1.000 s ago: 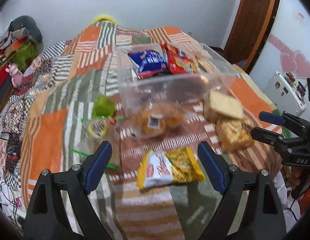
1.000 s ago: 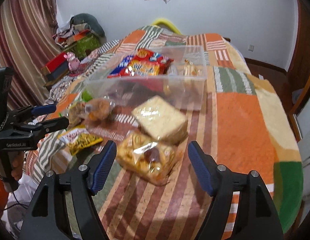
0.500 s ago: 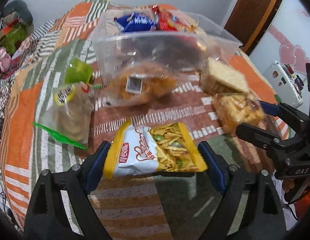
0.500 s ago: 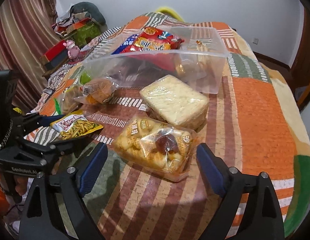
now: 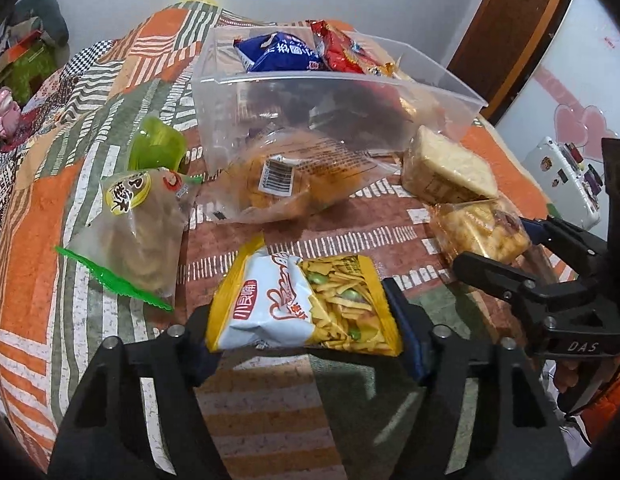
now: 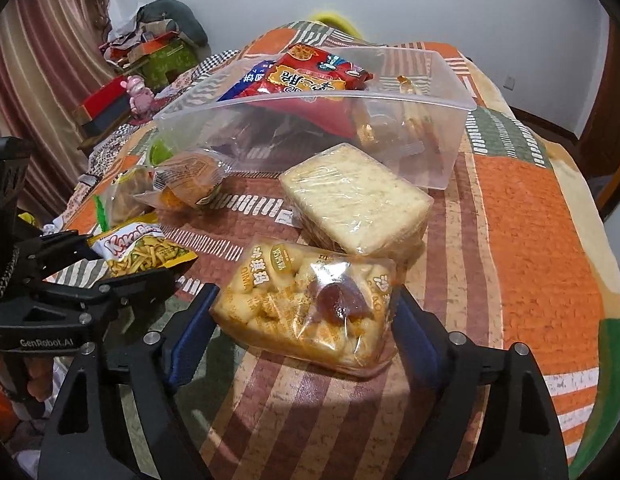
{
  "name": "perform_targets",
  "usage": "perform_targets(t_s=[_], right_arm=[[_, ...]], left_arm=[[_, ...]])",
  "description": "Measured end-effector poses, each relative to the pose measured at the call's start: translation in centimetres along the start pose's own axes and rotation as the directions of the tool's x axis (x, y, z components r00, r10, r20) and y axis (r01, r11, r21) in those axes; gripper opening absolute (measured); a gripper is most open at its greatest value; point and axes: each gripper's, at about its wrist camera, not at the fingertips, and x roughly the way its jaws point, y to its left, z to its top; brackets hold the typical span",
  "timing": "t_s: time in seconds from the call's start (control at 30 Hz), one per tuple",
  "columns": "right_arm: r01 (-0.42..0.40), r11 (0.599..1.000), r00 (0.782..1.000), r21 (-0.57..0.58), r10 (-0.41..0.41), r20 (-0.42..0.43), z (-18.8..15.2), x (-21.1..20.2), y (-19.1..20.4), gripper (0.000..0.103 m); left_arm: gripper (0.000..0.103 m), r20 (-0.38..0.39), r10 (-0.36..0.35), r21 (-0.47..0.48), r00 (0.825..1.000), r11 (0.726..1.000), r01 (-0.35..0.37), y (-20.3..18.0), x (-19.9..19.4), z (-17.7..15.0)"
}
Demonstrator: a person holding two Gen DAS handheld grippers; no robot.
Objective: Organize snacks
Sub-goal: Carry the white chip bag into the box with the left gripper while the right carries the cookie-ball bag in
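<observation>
My left gripper (image 5: 306, 340) is open, its jaws on either side of a yellow-and-white chip bag (image 5: 302, 308) lying on the patchwork bedspread. My right gripper (image 6: 306, 324) is open, its jaws on either side of a clear pack of golden pastries (image 6: 306, 304); I cannot tell if either touches. A clear plastic bin (image 6: 442, 136) behind holds a blue bag (image 5: 278, 54) and a red bag (image 6: 310, 74). A wrapped pale cake block (image 6: 354, 200) lies in front of the bin.
A bun in a clear wrapper (image 5: 286, 176), a brownish snack bag with green edge (image 5: 134, 224) and a green cup (image 5: 156, 148) lie left of the bin. Clutter and a pink toy (image 6: 138, 92) stand at the far left. The bed edge drops off on the right.
Both grippers have moved forward and down. The chip bag now sits between my left jaws and the pastry pack between my right jaws.
</observation>
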Motion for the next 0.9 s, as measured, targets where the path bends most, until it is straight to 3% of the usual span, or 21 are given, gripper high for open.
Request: perform_targets(t_s=[0.5,0.9], right_arm=[[-0.019,1.0,0.997,-0.004,0.019,0.071,0.4,-3.3,0.3,0.08],[0.012,0.999,0.981,-0.04,-0.004,0.192,3.9,-5.8,0.5,0.08]], left_arm=[[0.063,0.1,0.003,0.007,0.995,1.0,-0.003,-0.7,-4.2,0.9],[0.063,0.239,0.009,0.016,0.971,1.0,-0.013,-0.4,-7.8,5.6]])
